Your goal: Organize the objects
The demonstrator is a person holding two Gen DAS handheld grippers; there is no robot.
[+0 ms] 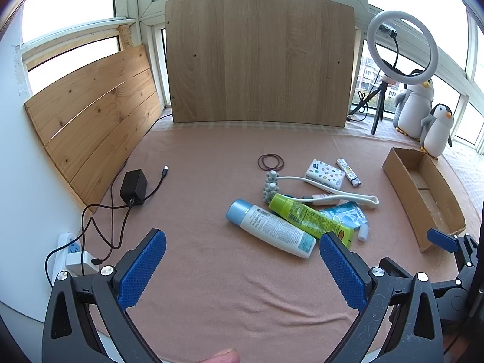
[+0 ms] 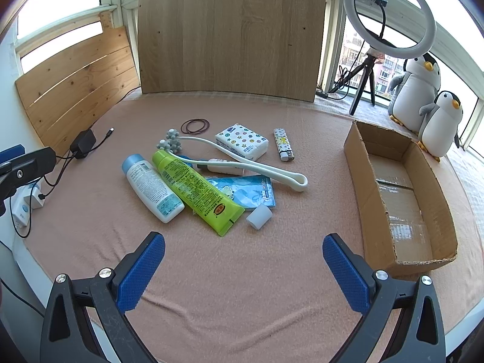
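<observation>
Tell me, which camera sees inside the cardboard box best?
The right wrist view. It looks down into the cardboard box, showing its whole taped floor with nothing in it. The left wrist view sees the box from the side at the picture's edge, so the near wall hides much of the floor.

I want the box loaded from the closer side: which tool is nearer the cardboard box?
Right. The right tool hovers open with the cardboard box just off its right finger. The left tool, also open, sits further left, beyond the right tool from the box.
</observation>
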